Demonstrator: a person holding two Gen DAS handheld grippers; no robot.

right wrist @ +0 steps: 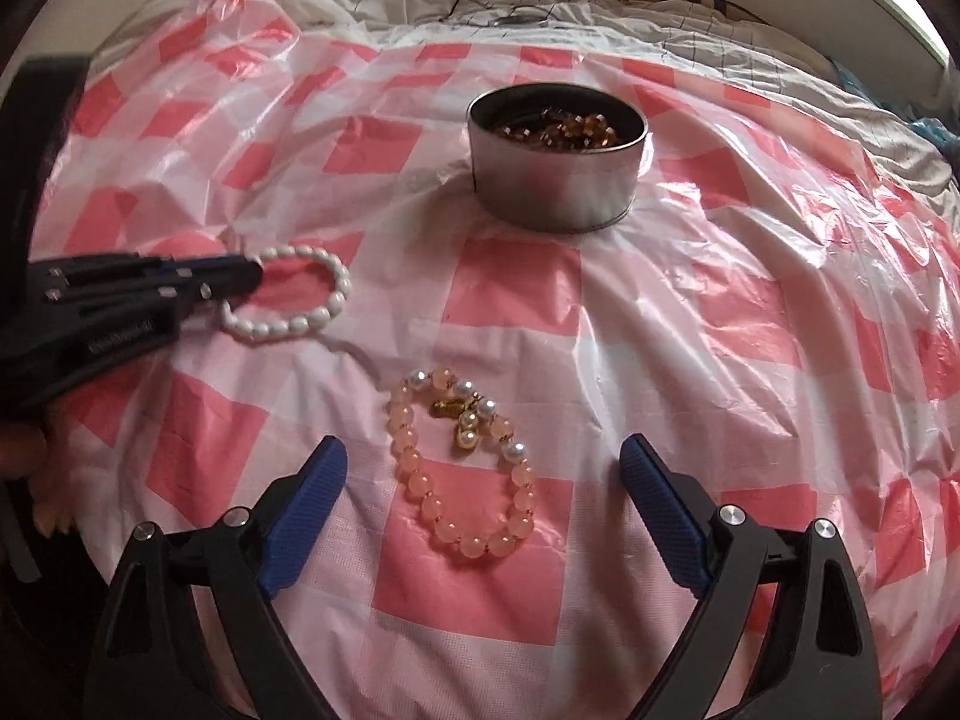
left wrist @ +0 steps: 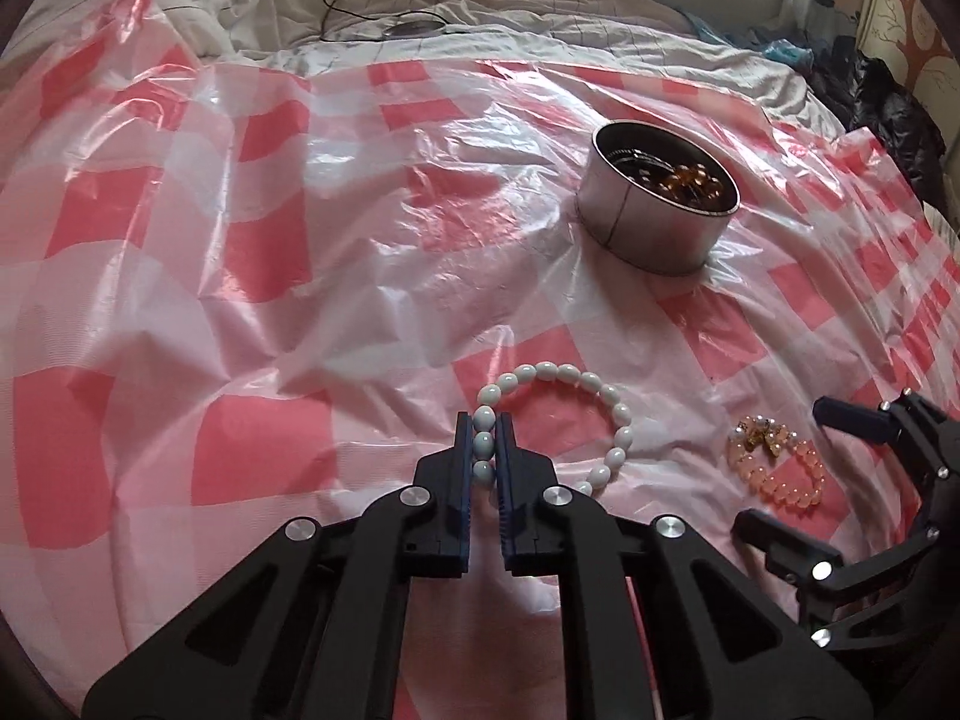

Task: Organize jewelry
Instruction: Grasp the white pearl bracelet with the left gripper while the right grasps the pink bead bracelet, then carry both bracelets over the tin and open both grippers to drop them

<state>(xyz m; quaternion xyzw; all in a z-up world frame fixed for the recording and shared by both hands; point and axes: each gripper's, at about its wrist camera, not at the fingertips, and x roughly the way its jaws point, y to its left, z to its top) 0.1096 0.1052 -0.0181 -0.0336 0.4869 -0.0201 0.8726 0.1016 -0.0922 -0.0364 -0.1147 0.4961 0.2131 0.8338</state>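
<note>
My left gripper (left wrist: 483, 423) is shut on the left side of a white bead bracelet (left wrist: 603, 405) that lies on the pink checked plastic sheet; it also shows in the right wrist view (right wrist: 255, 279), with the bracelet (right wrist: 318, 312). My right gripper (right wrist: 483, 450) is open, its blue pads either side of a pink bead bracelet (right wrist: 462, 534) with pearls and a gold clasp, just short of it. In the left wrist view the right gripper (left wrist: 780, 468) and pink bracelet (left wrist: 780, 483) sit at the right. A round metal tin (left wrist: 654, 228) (right wrist: 555, 192) holds amber beads.
The pink and white checked plastic sheet (left wrist: 270, 300) (right wrist: 750, 312) covers a bed with rumpled white bedding (left wrist: 540, 30). A dark cable and small device (left wrist: 414, 27) lie on the bedding beyond. Dark clothing (left wrist: 882, 102) is heaped at the far right.
</note>
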